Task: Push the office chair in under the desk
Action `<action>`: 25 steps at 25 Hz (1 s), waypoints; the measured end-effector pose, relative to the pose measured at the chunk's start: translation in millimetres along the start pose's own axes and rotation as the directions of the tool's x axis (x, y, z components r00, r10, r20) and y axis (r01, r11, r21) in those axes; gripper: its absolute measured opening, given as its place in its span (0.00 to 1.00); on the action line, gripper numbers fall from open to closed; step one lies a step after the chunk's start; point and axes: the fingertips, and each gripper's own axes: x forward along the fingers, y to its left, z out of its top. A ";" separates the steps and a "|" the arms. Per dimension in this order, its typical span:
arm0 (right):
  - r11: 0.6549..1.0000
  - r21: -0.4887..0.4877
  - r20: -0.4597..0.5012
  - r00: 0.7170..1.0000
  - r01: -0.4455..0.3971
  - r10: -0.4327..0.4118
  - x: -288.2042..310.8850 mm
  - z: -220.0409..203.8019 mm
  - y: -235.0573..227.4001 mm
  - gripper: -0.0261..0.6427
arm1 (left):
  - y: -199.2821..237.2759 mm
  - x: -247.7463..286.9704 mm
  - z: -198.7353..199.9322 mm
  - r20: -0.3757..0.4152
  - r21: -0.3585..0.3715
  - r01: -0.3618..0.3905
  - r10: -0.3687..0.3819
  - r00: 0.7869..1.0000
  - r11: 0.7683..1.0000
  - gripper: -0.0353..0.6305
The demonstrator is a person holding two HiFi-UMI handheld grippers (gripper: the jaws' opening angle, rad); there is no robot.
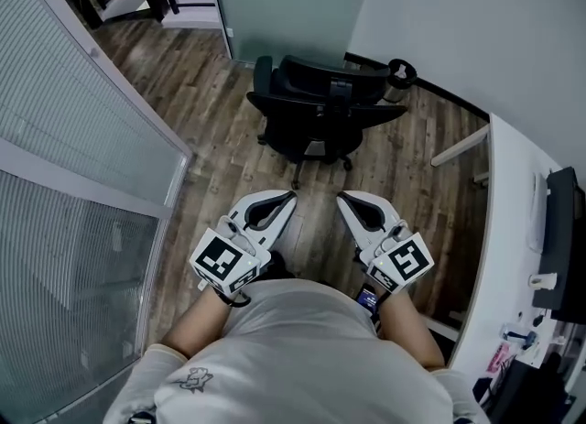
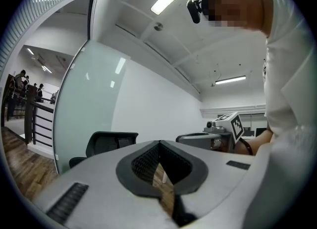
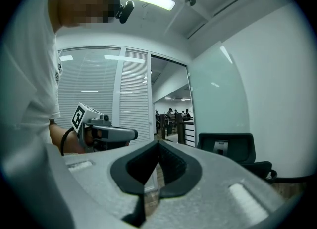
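A black office chair (image 1: 319, 113) stands on the wood floor ahead of me, away from the white desk (image 1: 506, 257) at the right. Its backrest shows in the left gripper view (image 2: 110, 142) and in the right gripper view (image 3: 233, 148). My left gripper (image 1: 291, 197) and right gripper (image 1: 342, 198) are held side by side, level, a short way from the chair, touching nothing. Both are shut with nothing between the jaws. The left gripper's tips (image 2: 159, 143) and the right gripper's tips (image 3: 158, 142) meet at a point.
A glass partition with blinds (image 1: 64, 129) runs along the left. A frosted glass panel (image 1: 284, 1) and white wall stand behind the chair. A monitor (image 1: 560, 239) and small items sit on the desk. People stand far off beyond a railing (image 2: 20, 107).
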 end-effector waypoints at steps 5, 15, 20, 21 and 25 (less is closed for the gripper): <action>1.000 -0.004 -0.012 1.000 0.027 -0.027 31.8 1.7 -5.8 0.04 | 35.4 -3.5 6.6 -0.007 -0.006 0.032 -0.032 0.999 0.999 0.05; 0.999 -0.001 -0.050 0.998 0.036 -0.036 57.5 -7.9 -18.9 0.04 | 66.4 5.2 1.5 -0.023 -0.021 0.065 -0.065 0.998 0.998 0.05; 1.000 0.014 -0.057 0.998 0.026 -0.025 65.5 -17.1 -46.0 0.04 | 82.9 23.8 -3.7 -0.030 -0.021 0.046 -0.046 0.998 0.999 0.05; 1.000 0.016 -0.059 0.998 0.020 -0.019 67.9 -19.0 -53.1 0.04 | 86.4 28.5 -4.3 -0.034 -0.020 0.040 -0.041 0.999 0.999 0.05; 1.000 0.013 -0.062 0.998 -0.011 0.011 75.5 -18.8 -82.1 0.04 | 95.6 50.6 -4.0 -0.054 0.012 0.031 -0.030 0.998 0.999 0.05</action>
